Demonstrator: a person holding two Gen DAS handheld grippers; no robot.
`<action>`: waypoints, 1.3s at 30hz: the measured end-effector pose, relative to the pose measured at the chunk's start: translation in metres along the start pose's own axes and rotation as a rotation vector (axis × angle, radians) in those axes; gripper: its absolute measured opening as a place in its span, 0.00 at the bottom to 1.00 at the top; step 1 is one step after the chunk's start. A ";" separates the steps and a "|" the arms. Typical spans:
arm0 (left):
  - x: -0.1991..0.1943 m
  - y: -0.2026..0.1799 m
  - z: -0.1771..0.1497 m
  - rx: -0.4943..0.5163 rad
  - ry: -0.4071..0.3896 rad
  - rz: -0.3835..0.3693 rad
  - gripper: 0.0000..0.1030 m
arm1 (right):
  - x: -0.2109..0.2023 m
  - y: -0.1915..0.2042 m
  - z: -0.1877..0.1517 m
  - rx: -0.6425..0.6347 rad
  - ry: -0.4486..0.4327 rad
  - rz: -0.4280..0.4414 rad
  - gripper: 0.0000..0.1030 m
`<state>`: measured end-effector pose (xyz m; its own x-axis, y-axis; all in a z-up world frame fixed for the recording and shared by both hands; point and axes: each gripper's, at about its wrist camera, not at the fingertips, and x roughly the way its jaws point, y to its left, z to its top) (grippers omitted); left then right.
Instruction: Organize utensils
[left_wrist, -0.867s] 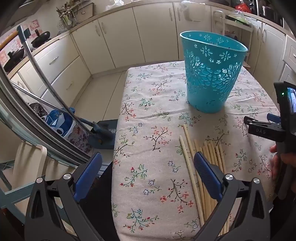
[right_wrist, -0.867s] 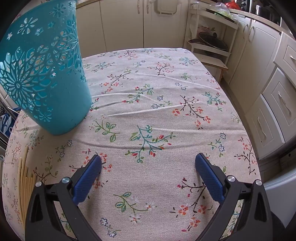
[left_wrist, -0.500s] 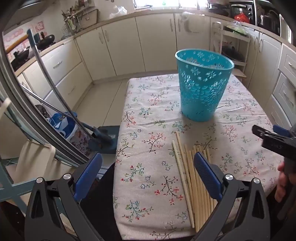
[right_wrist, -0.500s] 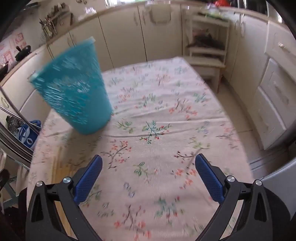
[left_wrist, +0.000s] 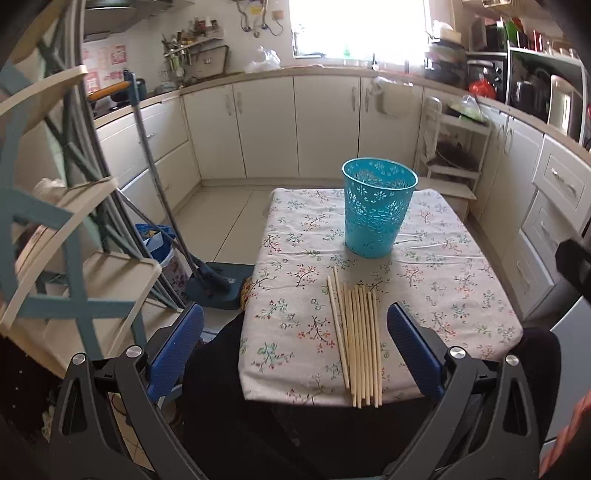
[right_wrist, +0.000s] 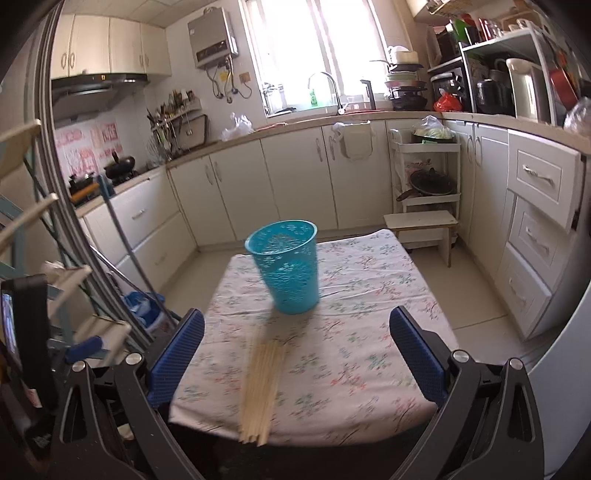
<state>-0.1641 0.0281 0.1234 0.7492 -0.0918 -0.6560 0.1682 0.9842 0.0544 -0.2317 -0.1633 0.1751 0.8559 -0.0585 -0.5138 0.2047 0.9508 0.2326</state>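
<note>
While you hold both tools back from the small table with the floral cloth (left_wrist: 295, 325), your left gripper (left_wrist: 295, 343) and right gripper (right_wrist: 297, 350) stand spread wide with nothing between the blue pads. Your bundle of pale wooden chopsticks (left_wrist: 356, 339) lies side by side at the table's near edge, just in front of the upright turquoise perforated plastic basket (left_wrist: 376, 210).

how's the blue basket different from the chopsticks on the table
The blue basket stands upright; the chopsticks lie flat. The basket is teal perforated plastic, the chopsticks pale and plain. The basket sits mid-table, the chopsticks reach the near edge. Both rest on the floral tablecloth, untouched.
</note>
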 end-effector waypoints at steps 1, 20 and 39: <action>-0.009 0.000 -0.003 -0.003 -0.006 0.002 0.93 | -0.009 0.007 -0.005 -0.006 -0.001 0.009 0.93; -0.095 0.012 -0.037 -0.027 -0.089 -0.002 0.93 | -0.086 0.050 -0.018 -0.111 -0.121 0.032 0.93; -0.104 0.020 -0.046 -0.060 -0.100 -0.023 0.93 | -0.098 0.048 -0.023 -0.112 -0.142 0.052 0.93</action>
<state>-0.2686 0.0647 0.1580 0.8061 -0.1264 -0.5781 0.1500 0.9887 -0.0070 -0.3166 -0.1048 0.2181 0.9241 -0.0430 -0.3798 0.1106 0.9812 0.1581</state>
